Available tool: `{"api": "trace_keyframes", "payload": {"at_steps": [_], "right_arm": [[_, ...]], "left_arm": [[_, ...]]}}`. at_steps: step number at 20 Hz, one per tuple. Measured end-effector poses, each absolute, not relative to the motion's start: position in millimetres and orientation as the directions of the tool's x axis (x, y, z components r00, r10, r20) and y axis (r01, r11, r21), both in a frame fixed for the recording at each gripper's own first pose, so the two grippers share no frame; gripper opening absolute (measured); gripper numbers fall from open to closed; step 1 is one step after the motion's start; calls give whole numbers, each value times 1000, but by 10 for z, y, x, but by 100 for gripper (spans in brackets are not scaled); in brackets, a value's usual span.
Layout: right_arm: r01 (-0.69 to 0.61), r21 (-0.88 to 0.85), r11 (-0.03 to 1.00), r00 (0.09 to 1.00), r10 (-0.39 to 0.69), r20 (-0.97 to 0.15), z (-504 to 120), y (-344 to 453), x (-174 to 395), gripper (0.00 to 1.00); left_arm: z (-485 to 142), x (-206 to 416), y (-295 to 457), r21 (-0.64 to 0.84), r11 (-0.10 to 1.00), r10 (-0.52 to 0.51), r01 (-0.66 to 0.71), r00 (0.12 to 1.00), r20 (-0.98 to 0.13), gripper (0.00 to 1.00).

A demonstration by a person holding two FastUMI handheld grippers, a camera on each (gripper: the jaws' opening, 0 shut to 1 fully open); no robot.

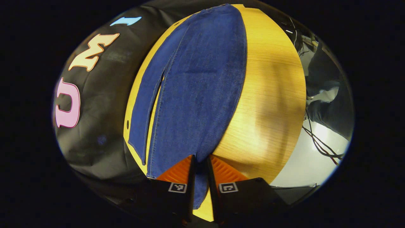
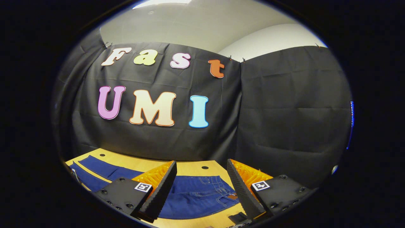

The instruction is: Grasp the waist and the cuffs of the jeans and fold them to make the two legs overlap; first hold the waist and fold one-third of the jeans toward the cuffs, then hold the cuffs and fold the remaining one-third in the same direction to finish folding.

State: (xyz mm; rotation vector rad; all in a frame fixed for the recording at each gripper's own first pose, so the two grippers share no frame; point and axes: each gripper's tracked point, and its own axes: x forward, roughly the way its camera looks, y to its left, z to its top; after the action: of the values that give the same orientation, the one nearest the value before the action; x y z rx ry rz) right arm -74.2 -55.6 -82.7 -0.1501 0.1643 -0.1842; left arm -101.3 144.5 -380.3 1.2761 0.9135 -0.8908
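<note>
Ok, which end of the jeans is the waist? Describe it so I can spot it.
Start at the wooden table by the black cloth wall. The jeans lie flat on it; the waist sits between the open right gripper fingers, marked by pocket stitching and a small patch.

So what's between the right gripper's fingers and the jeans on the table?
Nothing. In the right gripper view, the right gripper hangs open above the jeans, whose waist end lies flat on the table; the gap between the fingers holds only air.
</note>
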Motion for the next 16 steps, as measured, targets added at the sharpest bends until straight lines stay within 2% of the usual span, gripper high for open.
{"api": "trace_keyframes", "payload": {"at_steps": [1,2,4,6,10,16], "right_arm": [[157,-181,971,971,-185,-151,-823,-599,-732,100],[136,-202,970,973,-169,-160,-849,-643,-727,100],[61,-267,962,966,-124,-226,-1079,-740,-709,98],[-25,-338,941,959,-73,-274,-1274,-795,-694,99],[-152,-489,859,916,-63,-395,-1921,-1184,-806,100],[-394,-600,697,794,-70,-603,-2917,-1548,-923,99]], "left_arm": [[-3818,-1068,1481,385,82,-35,919,389,-921,17],[-3826,-1037,1470,407,79,-29,910,410,-912,7],[-3833,-984,1452,428,75,-16,901,430,-903,0],[-3831,-975,1465,436,87,-5,896,438,-899,0],[-3815,-965,1461,454,150,15,878,457,-889,0],[-3831,-951,1475,457,152,50,876,455,-889,0]]}}
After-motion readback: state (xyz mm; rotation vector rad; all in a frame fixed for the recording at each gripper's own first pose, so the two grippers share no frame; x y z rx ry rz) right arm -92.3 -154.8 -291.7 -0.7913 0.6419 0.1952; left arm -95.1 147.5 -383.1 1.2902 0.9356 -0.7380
